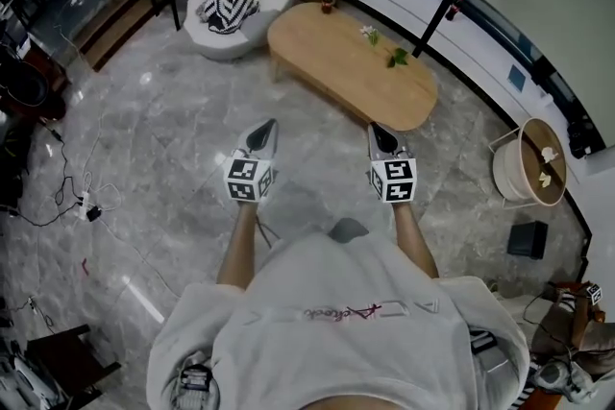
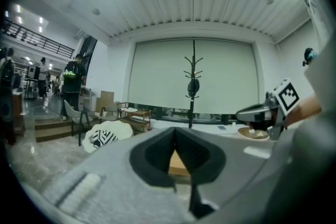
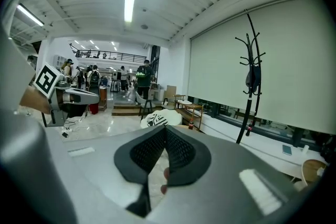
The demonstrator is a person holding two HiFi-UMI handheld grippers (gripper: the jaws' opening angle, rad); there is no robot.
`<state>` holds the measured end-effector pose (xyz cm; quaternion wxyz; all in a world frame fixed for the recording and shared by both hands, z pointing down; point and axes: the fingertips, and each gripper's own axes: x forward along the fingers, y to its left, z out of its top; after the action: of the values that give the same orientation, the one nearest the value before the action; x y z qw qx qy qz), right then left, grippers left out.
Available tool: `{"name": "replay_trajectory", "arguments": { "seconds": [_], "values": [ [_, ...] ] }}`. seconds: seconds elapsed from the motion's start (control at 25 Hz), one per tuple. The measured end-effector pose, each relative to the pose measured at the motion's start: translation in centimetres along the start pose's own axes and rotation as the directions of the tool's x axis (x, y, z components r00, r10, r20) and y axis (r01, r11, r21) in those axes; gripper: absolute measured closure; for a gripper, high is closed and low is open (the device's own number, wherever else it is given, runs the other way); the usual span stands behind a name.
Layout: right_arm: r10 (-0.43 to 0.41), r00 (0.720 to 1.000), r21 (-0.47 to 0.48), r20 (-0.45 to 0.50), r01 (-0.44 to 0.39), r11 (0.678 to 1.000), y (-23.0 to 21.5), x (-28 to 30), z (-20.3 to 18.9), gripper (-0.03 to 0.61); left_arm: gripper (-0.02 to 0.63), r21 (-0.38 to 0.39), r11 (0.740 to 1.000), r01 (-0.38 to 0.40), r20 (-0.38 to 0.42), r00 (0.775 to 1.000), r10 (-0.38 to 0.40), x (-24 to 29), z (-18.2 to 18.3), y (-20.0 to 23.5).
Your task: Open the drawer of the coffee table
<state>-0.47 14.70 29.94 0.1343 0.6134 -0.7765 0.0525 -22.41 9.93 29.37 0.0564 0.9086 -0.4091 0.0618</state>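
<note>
Approach step. Left hand-held gripper, right hand-held gripper: jaws closed, empty, well short of oval wooden coffee table. Next, likely: locate its drawer, unseen from here.

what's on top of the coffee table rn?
On the coffee table: a small dark bottle at the far end, a white flower and green leaves nearer the middle. The top covers whatever is underneath; no drawer shows from this angle.

Left claw and right claw, both closed.
</note>
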Motion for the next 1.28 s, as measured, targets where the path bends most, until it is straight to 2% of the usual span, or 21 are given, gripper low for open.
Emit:
{"name": "replay_trajectory", "arguments": {
  "seconds": [0.4,0.76,1.28],
  "values": [
    [0.005,1.000,0.022,-0.016,-0.004,1.000,0.9,2.3,-0.9,0.574,0.614,0.001,1.000,0.008,-0.013,1.000,-0.008,1.2,-0.5,1.9],
    [-0.007,0.999,0.030,-0.032,0.008,1.000,-0.9,4.2,-1.3,0.574,0.614,-0.012,1.000,0.025,-0.024,0.999,-0.025,4.2,-0.9,2.3],
    [0.022,0.998,0.059,-0.051,-0.019,0.998,-6.1,13.8,-0.9,0.574,0.614,0.001,0.999,0.038,-0.063,0.997,-0.038,14.8,0.1,5.8]
  ]
}}
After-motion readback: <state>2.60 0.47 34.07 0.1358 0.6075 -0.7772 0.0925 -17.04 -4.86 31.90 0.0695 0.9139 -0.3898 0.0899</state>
